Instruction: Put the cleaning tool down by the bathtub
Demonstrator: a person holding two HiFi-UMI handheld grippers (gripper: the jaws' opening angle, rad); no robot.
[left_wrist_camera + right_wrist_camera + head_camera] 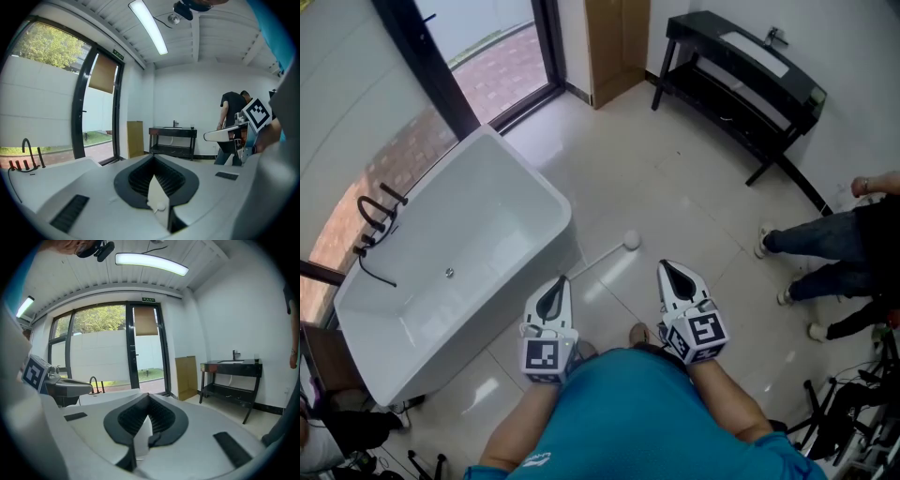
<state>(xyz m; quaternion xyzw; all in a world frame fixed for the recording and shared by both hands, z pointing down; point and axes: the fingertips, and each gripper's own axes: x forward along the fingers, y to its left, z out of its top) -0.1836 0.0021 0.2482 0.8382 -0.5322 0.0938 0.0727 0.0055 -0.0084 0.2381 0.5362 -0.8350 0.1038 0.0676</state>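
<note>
The cleaning tool [614,250], a thin white stick with a round white head, lies on the tiled floor right beside the white bathtub [525,183]. Nothing holds it. My left gripper [558,282] hovers close to my body, near the tub's near corner, its jaws together and empty. My right gripper [668,269] is level with it a little to the right, also shut on nothing. In the left gripper view the jaws [157,187] meet with nothing between them; the right gripper view shows the same for the right gripper [143,427].
A black faucet [375,220] stands at the tub's far rim by the glass wall. A black console table with a sink [741,70] lines the far wall, and a brown box [614,42] stands beside the door. A person's legs [811,253] are at the right, with stands [844,412] below.
</note>
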